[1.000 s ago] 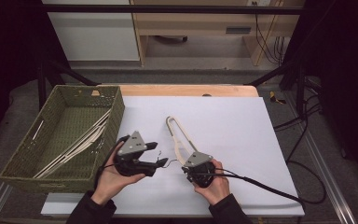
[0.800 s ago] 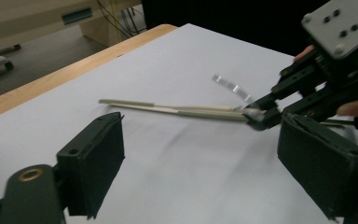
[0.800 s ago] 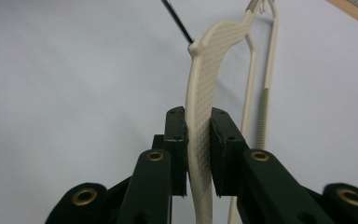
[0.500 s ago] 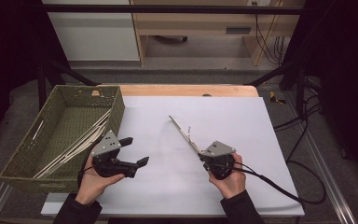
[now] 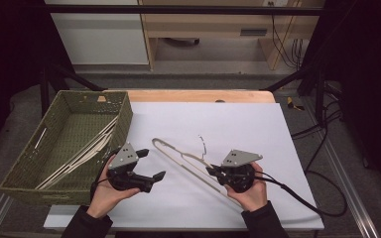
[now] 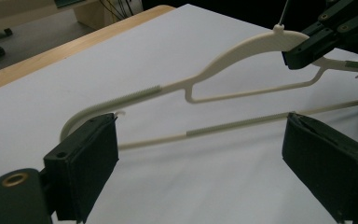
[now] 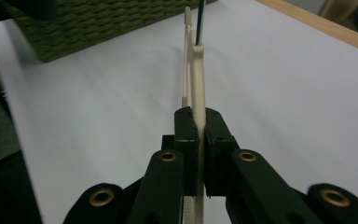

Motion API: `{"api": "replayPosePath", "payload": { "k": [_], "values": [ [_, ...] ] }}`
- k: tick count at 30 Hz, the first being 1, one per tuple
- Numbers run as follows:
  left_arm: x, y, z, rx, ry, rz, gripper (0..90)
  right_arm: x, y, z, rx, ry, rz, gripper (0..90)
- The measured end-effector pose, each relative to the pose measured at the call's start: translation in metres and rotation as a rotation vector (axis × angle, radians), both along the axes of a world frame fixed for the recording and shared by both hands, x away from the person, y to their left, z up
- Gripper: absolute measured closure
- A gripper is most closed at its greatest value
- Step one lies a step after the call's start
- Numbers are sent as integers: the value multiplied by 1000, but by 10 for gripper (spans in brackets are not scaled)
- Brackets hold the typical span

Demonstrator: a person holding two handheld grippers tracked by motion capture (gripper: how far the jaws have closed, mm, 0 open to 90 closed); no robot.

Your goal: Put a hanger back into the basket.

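Cream plastic hanger (image 5: pixel 188 161) now laid flatter over the white table sheet (image 5: pixel 258 129), pinched near its neck by right gripper (image 7: pixel 197 126), left gripper (image 5: pixel 151 163) drawn nearer, jaws just widened around nothing, green wicker basket (image 5: pixel 20 168) unmoved at left.

Basket (image 5: pixel 69 144) at nine o'clock on tabletop (image 5: pixel 258 129), hangers (image 5: pixel 87 151) inside it, one hanger (image 5: pixel 178 158) at centre, left gripper (image 5: pixel 146 163) at seven, right gripper (image 5: pixel 213 171) at five.
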State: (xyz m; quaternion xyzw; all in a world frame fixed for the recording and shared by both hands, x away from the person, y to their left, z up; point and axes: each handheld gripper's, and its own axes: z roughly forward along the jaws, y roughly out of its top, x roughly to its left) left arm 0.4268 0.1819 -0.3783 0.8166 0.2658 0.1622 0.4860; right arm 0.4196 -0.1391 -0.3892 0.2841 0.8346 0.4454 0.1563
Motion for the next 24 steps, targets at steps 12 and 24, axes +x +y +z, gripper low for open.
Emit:
{"api": "replayPosePath", "payload": {
  "k": [12,24],
  "values": [
    [1,-27,-6,89,-7,-146,315,-15,28,5,44,45,223,868],
    [-3,-34,-10,203,2,-219,675,-15,30,3,26,65,249,863]
  ]
}}
